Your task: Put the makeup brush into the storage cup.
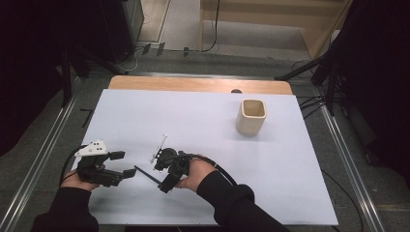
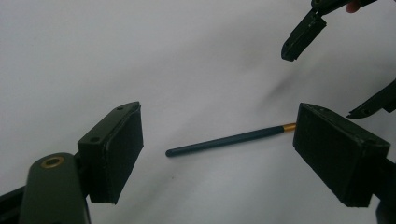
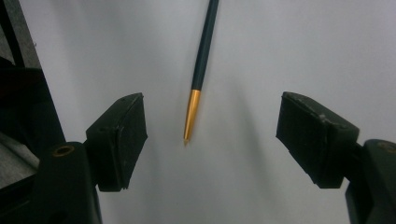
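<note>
Pen (image 3: pixel 201 51) lies flat on the white worktop (image 1: pixel 203 121), between both hand-held grippers. Left hand-held gripper (image 2: pixel 217 154) and right hand-held gripper (image 3: pixel 210 140) are wide open, empty. Pen looks light, stiff, thin, slick, likely to roll; grip mid-barrel, not the gold tip.

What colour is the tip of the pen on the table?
Gold, on a slim dark teal pen; clearest in the right gripper view.

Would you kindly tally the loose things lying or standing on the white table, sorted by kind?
Pens: 1, the dark pen with a gold tip
White sticks: 1, the white stick
Cups: 1, the beige cup
Total: 3
</note>
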The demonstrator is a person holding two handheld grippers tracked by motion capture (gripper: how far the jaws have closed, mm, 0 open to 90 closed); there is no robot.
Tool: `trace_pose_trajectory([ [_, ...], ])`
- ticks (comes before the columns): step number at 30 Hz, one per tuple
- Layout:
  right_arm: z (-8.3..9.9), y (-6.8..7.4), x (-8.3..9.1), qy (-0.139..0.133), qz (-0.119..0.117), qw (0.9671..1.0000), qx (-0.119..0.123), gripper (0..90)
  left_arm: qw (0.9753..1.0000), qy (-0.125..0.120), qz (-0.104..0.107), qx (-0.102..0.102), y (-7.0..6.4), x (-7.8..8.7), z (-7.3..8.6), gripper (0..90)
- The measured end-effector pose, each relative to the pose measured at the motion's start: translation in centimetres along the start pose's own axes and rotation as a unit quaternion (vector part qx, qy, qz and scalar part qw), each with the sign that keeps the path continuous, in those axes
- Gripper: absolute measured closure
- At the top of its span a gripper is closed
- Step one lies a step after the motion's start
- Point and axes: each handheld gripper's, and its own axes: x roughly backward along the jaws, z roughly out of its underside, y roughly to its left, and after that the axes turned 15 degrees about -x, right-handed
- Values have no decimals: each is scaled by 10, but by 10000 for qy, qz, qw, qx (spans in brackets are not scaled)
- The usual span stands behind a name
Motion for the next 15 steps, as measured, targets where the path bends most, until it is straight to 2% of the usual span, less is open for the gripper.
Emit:
trace_pose_trajectory([
  [4,-4,3,-3,287,61,9996,-17,262,10000,35,8,22,1,0,1,168],
  [6,-5,4,-3,282,80,9996,50,266,10000,38,10,14,1,0,1,168],
  [15,-8,7,-8,328,59,9994,12,287,10000,30,-8,11,1,1,1,168],
])
